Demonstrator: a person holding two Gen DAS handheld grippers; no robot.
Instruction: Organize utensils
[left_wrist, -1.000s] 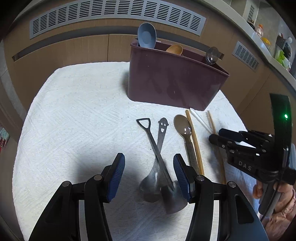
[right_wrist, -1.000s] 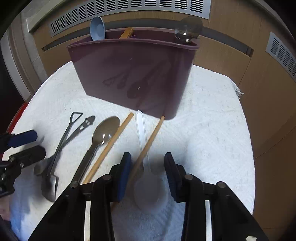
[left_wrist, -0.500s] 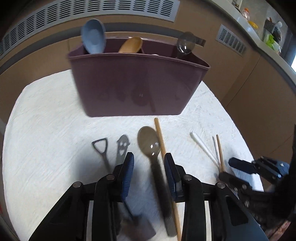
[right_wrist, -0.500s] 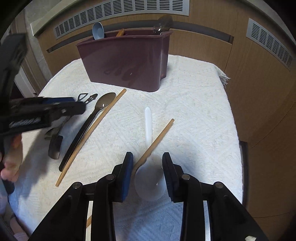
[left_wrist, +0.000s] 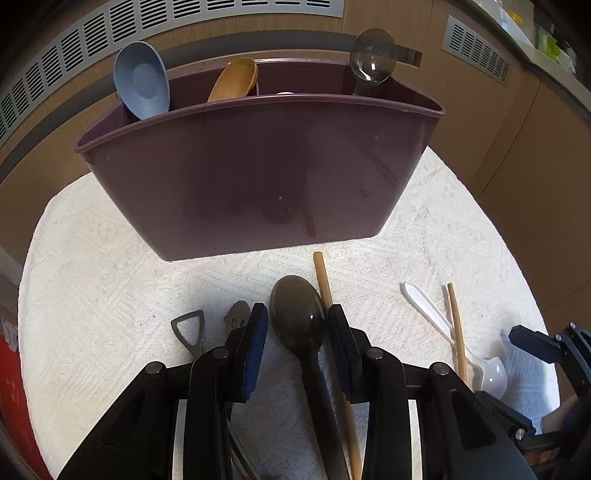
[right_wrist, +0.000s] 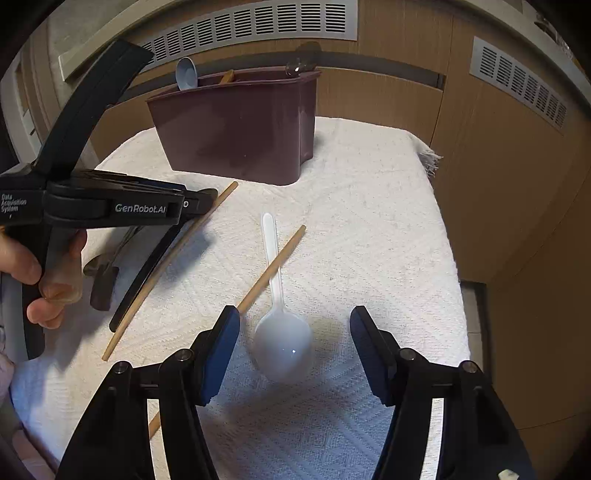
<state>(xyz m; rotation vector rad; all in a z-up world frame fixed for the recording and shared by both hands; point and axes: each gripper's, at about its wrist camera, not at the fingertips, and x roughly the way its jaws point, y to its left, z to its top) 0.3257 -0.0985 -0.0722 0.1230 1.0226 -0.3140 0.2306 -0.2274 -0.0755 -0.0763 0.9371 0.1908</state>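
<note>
A maroon utensil caddy (left_wrist: 258, 173) stands at the back of the white cloth and holds a blue spoon (left_wrist: 142, 81), a wooden spoon (left_wrist: 236, 79) and a clear spoon (left_wrist: 373, 61); it also shows in the right wrist view (right_wrist: 240, 129). My left gripper (left_wrist: 297, 343) is open, its jaws on either side of a dark metal spoon (left_wrist: 299, 321) and one wooden chopstick (left_wrist: 325, 291) lying on the cloth. My right gripper (right_wrist: 293, 347) is wide open above the bowl of a white plastic spoon (right_wrist: 282, 343), which a second chopstick (right_wrist: 273, 267) crosses.
Two small metal utensils (left_wrist: 192, 328) lie left of the dark spoon. The white cloth (right_wrist: 369, 221) covers a small table with wooden cabinet fronts (right_wrist: 517, 184) behind and to the right. The left gripper's body (right_wrist: 110, 206) reaches over the left utensils.
My left gripper moved forward toward the caddy and now straddles the dark spoon. My right gripper opened much wider over the white spoon and pulled back a little.
</note>
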